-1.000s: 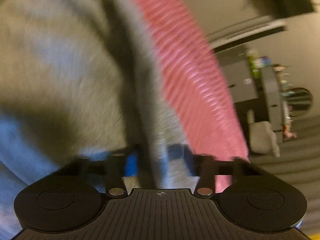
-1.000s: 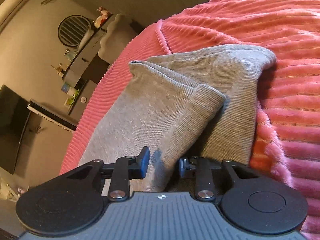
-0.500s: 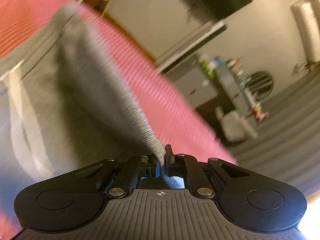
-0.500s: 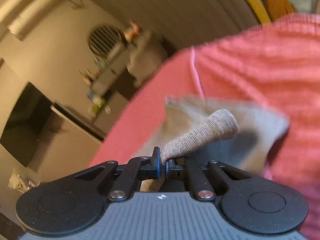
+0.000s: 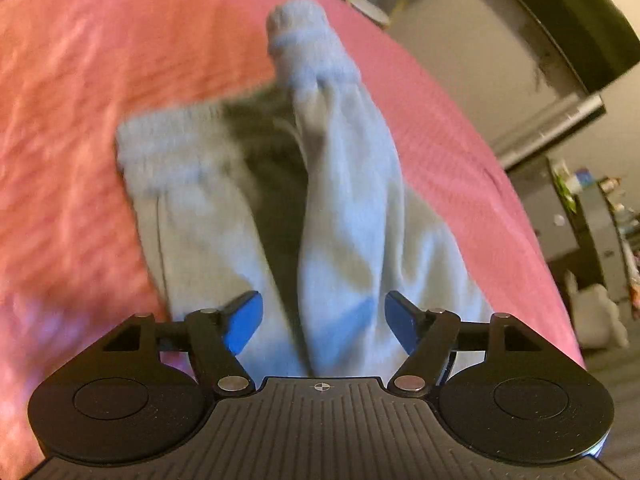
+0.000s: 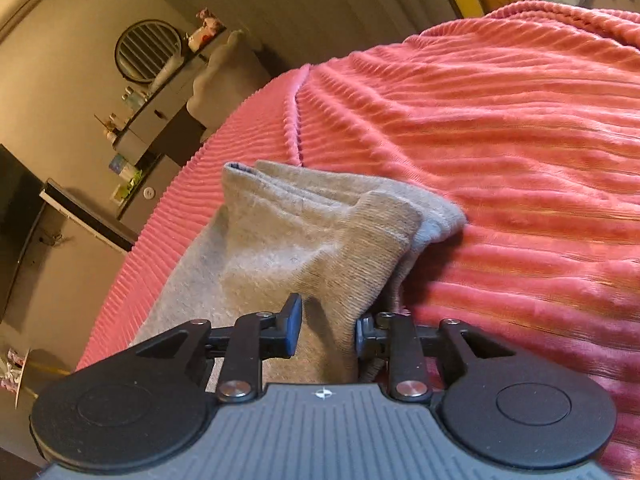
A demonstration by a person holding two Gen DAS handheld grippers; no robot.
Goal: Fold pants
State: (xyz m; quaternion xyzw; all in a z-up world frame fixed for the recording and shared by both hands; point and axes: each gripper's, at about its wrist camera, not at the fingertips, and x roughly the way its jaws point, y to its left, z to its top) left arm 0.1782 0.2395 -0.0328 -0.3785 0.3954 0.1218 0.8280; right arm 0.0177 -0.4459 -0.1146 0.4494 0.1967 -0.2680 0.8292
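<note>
Left wrist view: left gripper (image 5: 323,316) fingers spread, straddling grey pants (image 5: 348,216) on the pink bedspread (image 5: 72,120). Right wrist view: right gripper (image 6: 328,330) fingers parted around pants' cuffs (image 6: 320,240). Could snag fabric withdrawing, undoing the fold.

The bed carries a pink ribbed plush blanket (image 6: 500,128). The folded grey knit pants (image 6: 280,248) lie directly on the blanket, near its edge.
</note>
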